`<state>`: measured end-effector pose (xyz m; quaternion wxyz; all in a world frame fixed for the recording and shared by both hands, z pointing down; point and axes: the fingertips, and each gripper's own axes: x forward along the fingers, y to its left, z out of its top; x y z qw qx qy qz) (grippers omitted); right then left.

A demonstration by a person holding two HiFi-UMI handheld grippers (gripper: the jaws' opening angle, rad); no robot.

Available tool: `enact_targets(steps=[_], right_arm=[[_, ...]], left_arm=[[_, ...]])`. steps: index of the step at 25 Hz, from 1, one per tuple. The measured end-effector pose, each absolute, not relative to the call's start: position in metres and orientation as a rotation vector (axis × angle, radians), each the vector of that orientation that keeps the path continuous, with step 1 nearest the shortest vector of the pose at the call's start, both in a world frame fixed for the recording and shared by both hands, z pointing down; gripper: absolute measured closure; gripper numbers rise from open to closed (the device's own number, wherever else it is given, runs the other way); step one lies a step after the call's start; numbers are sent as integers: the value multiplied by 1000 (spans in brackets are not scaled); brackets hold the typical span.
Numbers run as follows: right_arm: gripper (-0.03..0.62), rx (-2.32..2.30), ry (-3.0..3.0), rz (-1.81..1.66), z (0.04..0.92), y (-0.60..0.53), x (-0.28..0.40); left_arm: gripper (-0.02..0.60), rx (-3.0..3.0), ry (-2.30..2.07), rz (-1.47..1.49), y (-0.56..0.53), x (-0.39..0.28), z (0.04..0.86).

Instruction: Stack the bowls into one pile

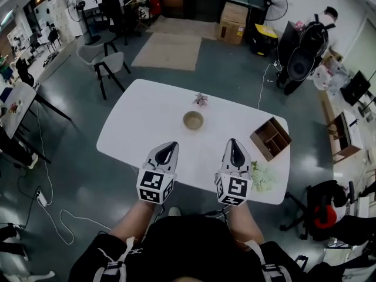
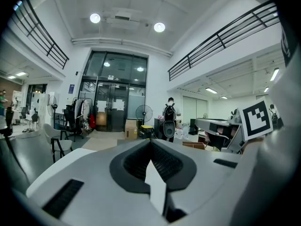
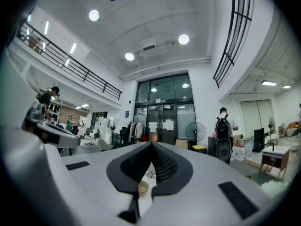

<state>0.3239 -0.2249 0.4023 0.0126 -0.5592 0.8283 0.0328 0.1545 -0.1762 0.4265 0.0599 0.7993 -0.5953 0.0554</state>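
1. Bowl (image 1: 192, 120): tan and round, it stands upright at the middle of the white table (image 1: 135, 122). From above the bowl shows a single outline, and how many are nested in it cannot be told.
2. Markings: black-and-white square markers sit on the cubes (image 1: 155, 187) of both grippers. Print on the far cardboard box (image 1: 233, 22) is too small to read.
3. Left side: the left gripper (image 1: 172, 144) hangs over the near part of the table, near-left of the bowl and apart from it. Its jaws are pressed together with nothing between them.
4. Right side: the right gripper (image 1: 232, 141) hangs near-right of the bowl, also apart from it. Its jaws are pressed together on nothing. In the right gripper view the bowl sits low, beyond the closed tips.
5. Containers: a wooden organiser (image 1: 270, 138) with inner dividers stands at the table's right edge, well apart from the bowl. Its compartments are dark and their contents cannot be made out.
6. Other items: a small pink sprig (image 1: 201, 99) lies just beyond the bowl on the far side. A pale green-white bunch (image 1: 262, 177) lies at the near right corner, beside the right gripper.
7. Clearance: bare tabletop runs left of the bowl and between it and both grippers, and the bowl is well apart from every edge. On the grey floor beyond are chairs (image 1: 108, 63) at far left, a beige rug (image 1: 167, 50), a standing fan (image 1: 267, 2) and a person with a backpack (image 1: 305, 46) at far right.
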Motion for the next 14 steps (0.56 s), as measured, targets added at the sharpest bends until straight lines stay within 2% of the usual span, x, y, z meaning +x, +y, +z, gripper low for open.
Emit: enact_targets(steps=[14], right_arm=[[582, -1713, 2598, 85, 408, -227, 338]], left_arm=[[568, 2451, -1798, 118, -179, 179, 422]])
